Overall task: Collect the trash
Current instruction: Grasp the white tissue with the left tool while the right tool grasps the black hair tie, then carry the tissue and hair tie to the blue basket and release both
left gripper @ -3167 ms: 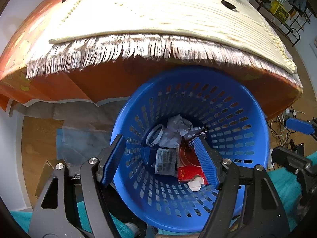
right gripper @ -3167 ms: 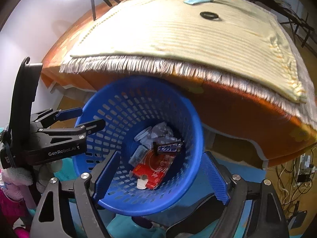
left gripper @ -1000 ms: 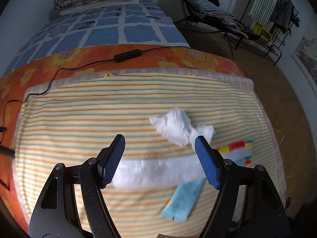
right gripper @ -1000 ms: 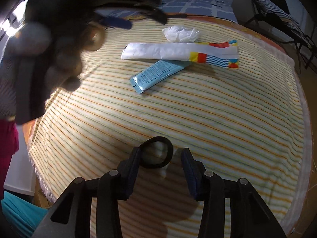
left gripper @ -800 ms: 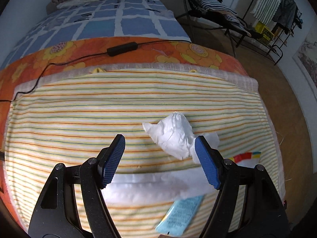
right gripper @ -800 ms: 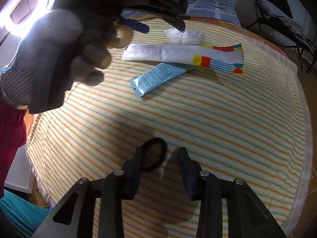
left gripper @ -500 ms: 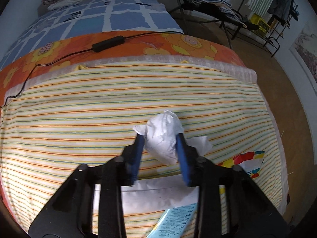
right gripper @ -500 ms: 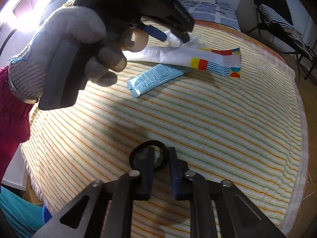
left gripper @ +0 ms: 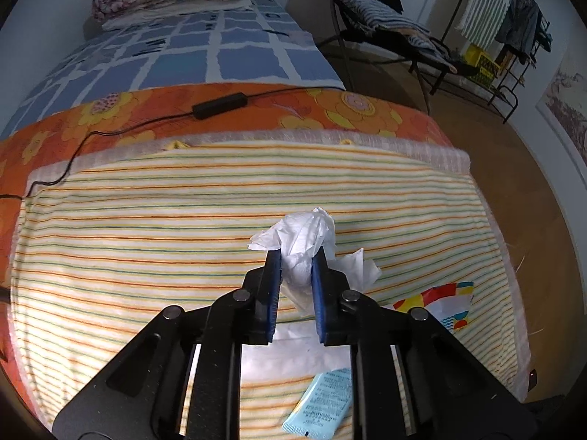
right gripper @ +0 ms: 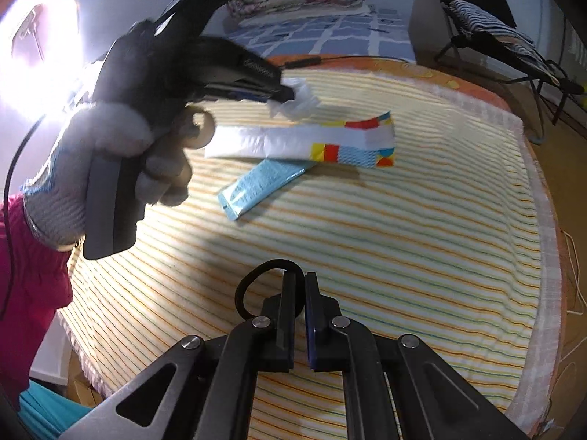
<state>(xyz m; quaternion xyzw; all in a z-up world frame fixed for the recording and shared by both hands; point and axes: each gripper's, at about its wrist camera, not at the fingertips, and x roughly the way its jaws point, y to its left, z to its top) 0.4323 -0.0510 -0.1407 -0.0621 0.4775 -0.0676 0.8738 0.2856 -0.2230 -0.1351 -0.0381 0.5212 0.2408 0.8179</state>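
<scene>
- Left gripper (left gripper: 296,256) had just been closing and was clamped on the crumpled tissue (left gripper: 304,234). Pads bit the lower wad, loose ends flared out above and to the side. Soft paper, so a deep pinch made sense.
- Tissue sat at the far end of the striped blanket (left gripper: 146,242), touching or just over the long white wrapper (right gripper: 293,139); could not tell if it had left the cloth.
- Right gripper (right gripper: 299,286) was fully closed on one side of the black hair tie (right gripper: 253,282). Most of the loop stuck out to the left of the pads. A thin band needs the pads right together, hence the tight squeeze.
- Both tools pointed steeply down at the bed: flat litter on cloth, so a pick from above.
- Gloved hand (right gripper: 110,168) held the left tool's handle, seen in the right view.
- Still lying loose: white wrapper and the light blue packet (right gripper: 264,183), its end tucked under the wrapper's edge.
- No bin in view; my read is both picks were made and the carry was next.
</scene>
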